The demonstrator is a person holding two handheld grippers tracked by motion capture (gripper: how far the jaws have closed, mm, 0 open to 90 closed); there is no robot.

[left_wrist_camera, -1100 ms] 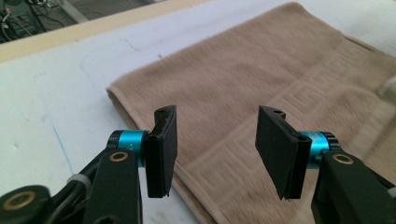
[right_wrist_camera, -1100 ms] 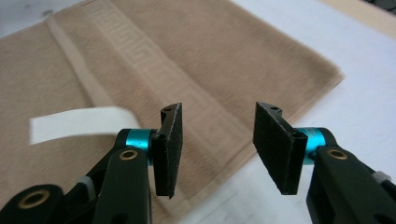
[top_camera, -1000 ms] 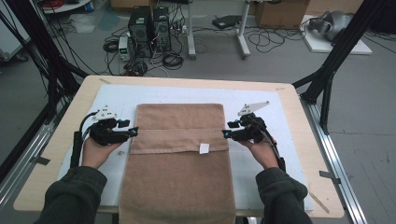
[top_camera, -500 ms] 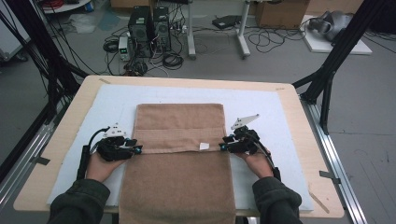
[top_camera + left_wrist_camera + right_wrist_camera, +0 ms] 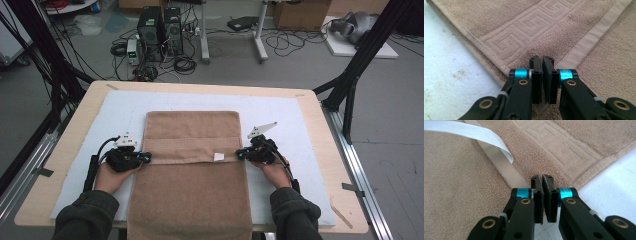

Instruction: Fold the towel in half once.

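Reaching in from the bottom edge of the high view, two sleeved forearms lie low over the table (image 5: 70,145), palms down, each hand gripping a tool aimed inward at the brown towel (image 5: 192,145). Left gripper (image 5: 146,158): jaws just closed, pinched on the left edge of the towel's folded hem. Right gripper (image 5: 240,154): jaws likewise just closed, nipping the right edge of that hem beside the white label (image 5: 218,156). Towel: centre frame on the white mat (image 5: 115,115), near end hanging over the table's front. Since a second earlier, both hands have sunk lower in the frame onto the hem.
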